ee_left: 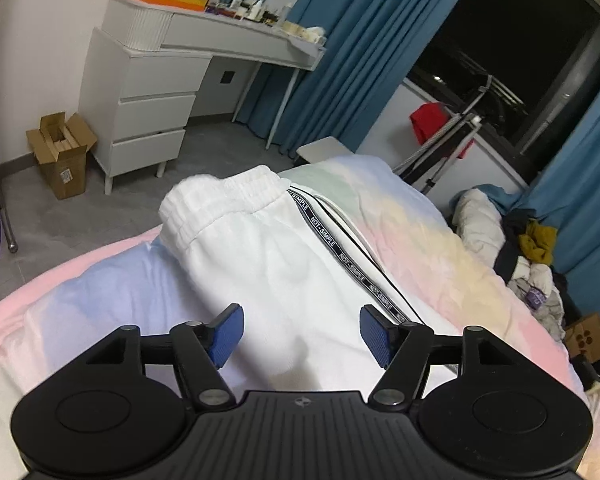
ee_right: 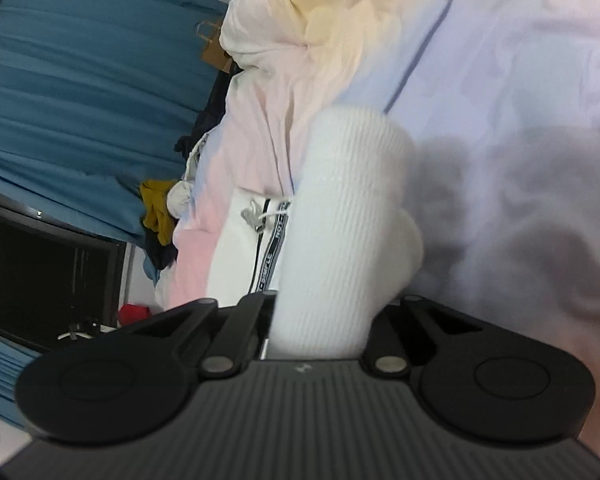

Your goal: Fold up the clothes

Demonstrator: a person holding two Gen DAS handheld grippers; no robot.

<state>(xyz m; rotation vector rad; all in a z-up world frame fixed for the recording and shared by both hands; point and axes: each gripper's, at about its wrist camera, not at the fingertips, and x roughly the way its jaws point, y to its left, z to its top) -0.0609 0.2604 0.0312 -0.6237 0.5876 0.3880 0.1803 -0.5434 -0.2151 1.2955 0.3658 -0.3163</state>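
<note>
Jaws first: the left gripper (ee_left: 301, 334) stands wide apart, its blue pads (ee_left: 229, 334) clear of the cloth, with nothing between them but the white trousers (ee_left: 284, 264) lying below. No earlier picture is given, so only this stance is told. Those trousers lie spread on the pastel duvet (ee_left: 420, 216) of the bed, elastic waistband (ee_left: 224, 200) at the far end and a black lettered side stripe (ee_left: 340, 256) running along their right edge. Beyond the bed's left side stand a white dressing table (ee_left: 148, 92) with drawers and an open cardboard box (ee_left: 62, 152) on the grey floor; blue curtains (ee_left: 340, 48) and a dark window (ee_left: 512, 52) lie to the right. On the right gripper (ee_right: 320, 320) the jaws are drawn nearly together on a ribbed white cuff (ee_right: 340, 216) of the trousers (the fingertips themselves are hidden by the cloth), which rises straight up from between them over the duvet.
</note>
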